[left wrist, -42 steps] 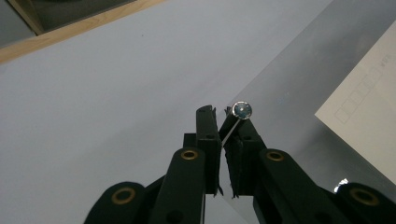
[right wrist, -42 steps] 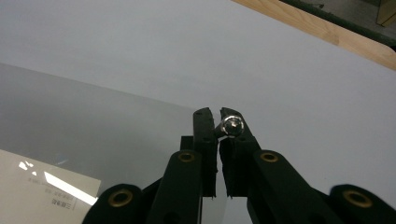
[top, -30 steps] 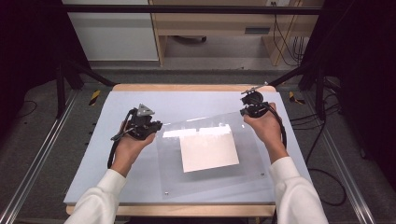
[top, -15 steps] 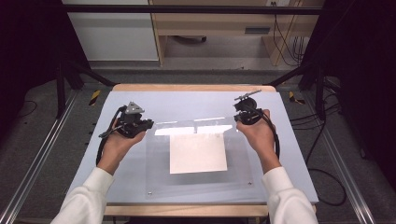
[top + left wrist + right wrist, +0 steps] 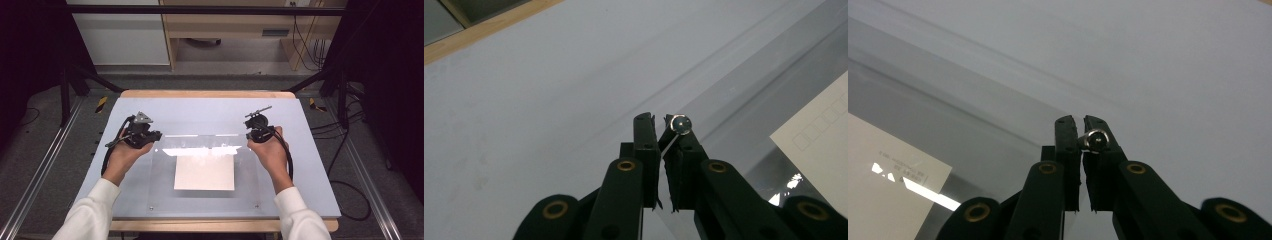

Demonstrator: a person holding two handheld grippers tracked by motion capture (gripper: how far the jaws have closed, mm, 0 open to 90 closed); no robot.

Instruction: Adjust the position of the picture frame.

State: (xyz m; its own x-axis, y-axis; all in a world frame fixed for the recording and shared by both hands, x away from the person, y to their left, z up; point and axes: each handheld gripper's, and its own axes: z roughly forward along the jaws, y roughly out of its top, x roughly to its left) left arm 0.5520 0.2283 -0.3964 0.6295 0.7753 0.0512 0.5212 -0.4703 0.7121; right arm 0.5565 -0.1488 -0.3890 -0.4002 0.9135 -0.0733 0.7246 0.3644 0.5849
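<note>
- Dark lab bay, metal frame rails to either side, pale cabinet and wooden shelf unit behind; grey floor with cables.
- Desk point(image 5: 320, 165): wooden edge, pale blue-grey mat on top.
- Clear acrylic sheet point(image 5: 160, 190): lies over the near middle of the desk, small screws at its corners, long axis running left to right across the desk, far edge catching glare.
- White paper point(image 5: 204, 173): roughly square, under or within the sheet, centred between the two hands.
- Left tongs point(image 5: 146, 136): jaws pinched nearly together on the sheet's far-left corner; in the left gripper view point(image 5: 662, 131) the thin clear edge and a corner screw point(image 5: 681, 123) sit between the jaws.
- Right tongs point(image 5: 260, 131): jaws likewise closed on the far-right corner; in the right gripper view point(image 5: 1079, 131) a screw head point(image 5: 1096, 140) rests against the jaw tips.
- Key relation: the sheet extends from both tongs back toward the person, each hand at its own far corner, neither nearer; any coming move likely needs both hands level and together.
- Writing: faint grid boxes on the paper in the left gripper view, a small printed line in the right gripper view; too small to read. No brands legible.
</note>
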